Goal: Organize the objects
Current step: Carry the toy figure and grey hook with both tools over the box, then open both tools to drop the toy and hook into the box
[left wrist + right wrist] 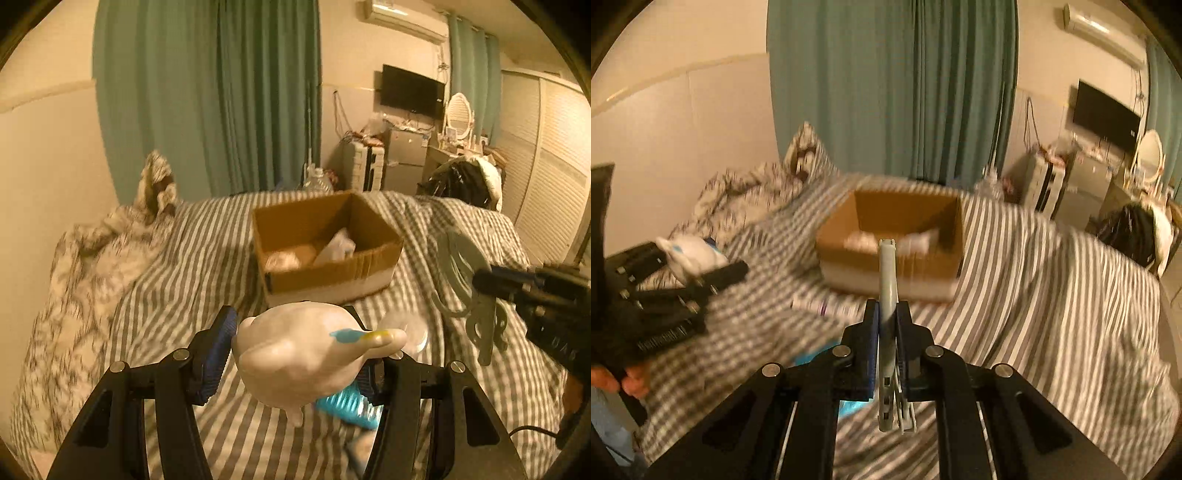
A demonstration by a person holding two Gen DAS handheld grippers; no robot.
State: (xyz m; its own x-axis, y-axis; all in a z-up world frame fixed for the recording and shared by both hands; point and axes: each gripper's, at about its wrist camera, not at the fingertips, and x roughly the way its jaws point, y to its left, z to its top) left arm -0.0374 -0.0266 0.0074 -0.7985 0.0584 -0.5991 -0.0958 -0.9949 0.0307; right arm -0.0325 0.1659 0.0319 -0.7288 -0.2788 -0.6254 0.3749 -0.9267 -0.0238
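Observation:
My left gripper point(295, 332) is shut on a white toy figure point(303, 354) with a blue and yellow mark, held above the striped bed. It also shows at the left of the right wrist view point(690, 258). My right gripper point(887, 314) is shut on a flat grey-green plastic hanger-like piece point(888, 280), seen edge-on; in the left wrist view this piece point(469, 280) hangs at the right. An open cardboard box point(325, 277) stands on the bed ahead of both grippers, with white items inside; it also shows in the right wrist view point(886, 258).
The bed has a grey-striped cover point(192, 266) and a crumpled patterned duvet point(85, 266) at the left. A blue comb-like object point(351, 406) and a clear round item point(410, 332) lie under the left gripper. Green curtains, a TV and cluttered furniture stand behind.

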